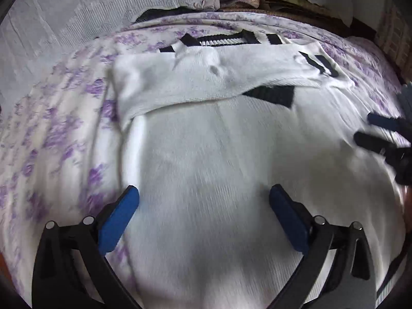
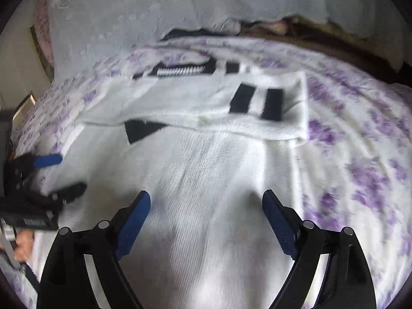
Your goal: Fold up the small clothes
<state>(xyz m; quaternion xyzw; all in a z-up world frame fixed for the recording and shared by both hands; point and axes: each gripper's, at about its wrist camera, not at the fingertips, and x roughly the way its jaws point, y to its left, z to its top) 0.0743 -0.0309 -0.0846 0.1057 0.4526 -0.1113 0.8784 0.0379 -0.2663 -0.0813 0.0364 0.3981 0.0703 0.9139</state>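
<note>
A white knit sweater (image 1: 206, 141) (image 2: 219, 159) with black stripes lies flat on the bed. A sleeve (image 1: 206, 77) (image 2: 206, 108) is folded across its upper part, below the black-and-white ribbed collar (image 1: 221, 40) (image 2: 180, 70). My left gripper (image 1: 204, 189) hangs open over the lower left of the sweater's body, with only fabric below its blue pads. It also shows at the left edge of the right wrist view as the left gripper (image 2: 64, 175). My right gripper (image 2: 206, 193) stands open over the lower right part, holding nothing; the right gripper (image 1: 373, 130) appears at the right edge.
The sweater rests on a bedsheet (image 1: 64, 128) (image 2: 360, 154) with purple flowers. A pale textured cover (image 1: 77, 7) rises behind the bed, with a heap of brownish cloth (image 1: 283, 2) beside it. A hand (image 2: 24, 244) grips the left tool's handle.
</note>
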